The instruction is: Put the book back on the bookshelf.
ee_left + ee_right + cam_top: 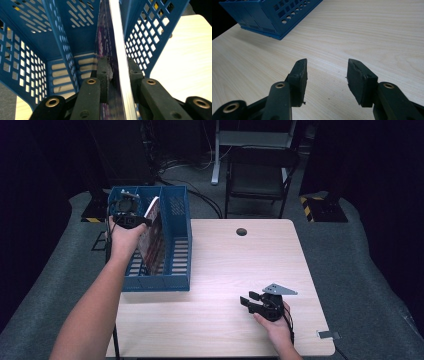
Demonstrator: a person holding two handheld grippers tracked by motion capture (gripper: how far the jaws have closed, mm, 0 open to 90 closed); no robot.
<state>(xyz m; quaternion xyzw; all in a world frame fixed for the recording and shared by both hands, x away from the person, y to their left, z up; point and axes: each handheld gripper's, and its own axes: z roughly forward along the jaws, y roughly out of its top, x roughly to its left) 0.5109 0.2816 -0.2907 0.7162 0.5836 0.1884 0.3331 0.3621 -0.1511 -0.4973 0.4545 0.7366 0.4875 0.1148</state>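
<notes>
A thin book (153, 226) with a dark purple cover and white page edges (120, 50) stands upright in the middle slot of a blue perforated file rack (176, 270) at the table's left edge. My left gripper (134, 223) reaches down into the rack from above; in the left gripper view it (117, 67) has one pad against each face of the book. My right gripper (247, 299) rests low over the wood table near the front right, pointing left. In the right gripper view it (327, 68) is open with bare tabletop between its pads.
The rack's dividers (62, 42) stand close on both sides of the book. A round cable hole (241, 231) sits at the table's far edge, a grey tag (327, 335) at the front right corner. A black chair (260, 175) stands beyond the table.
</notes>
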